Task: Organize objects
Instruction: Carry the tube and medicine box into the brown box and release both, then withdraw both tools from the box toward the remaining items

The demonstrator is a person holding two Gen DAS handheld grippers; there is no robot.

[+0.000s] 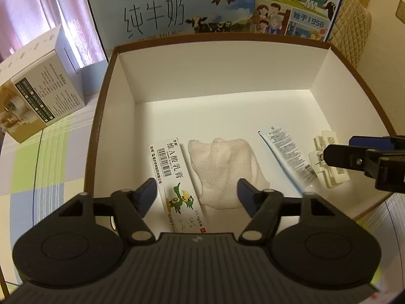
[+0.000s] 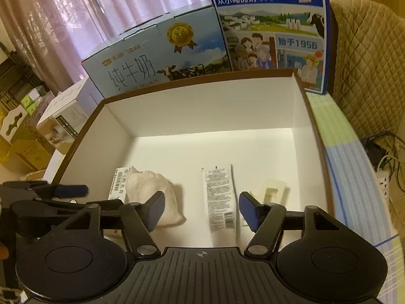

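While both grippers are hovering with fingers apart and holding nothing, four items are lying in a row inside the white-lined box [image 1: 121, 96].

Under the left gripper [image 1: 196, 193] the ointment carton [image 1: 174, 177] and white sock [image 1: 222, 169] are sitting side by side; under the right gripper [image 2: 201, 207] the flat tube [image 2: 220, 197] is lying just beside the pale plastic clip [image 2: 272, 190]. Items are crowding closely, so a descending finger is likely risking a nudge to a neighbour, or pinching two at once.
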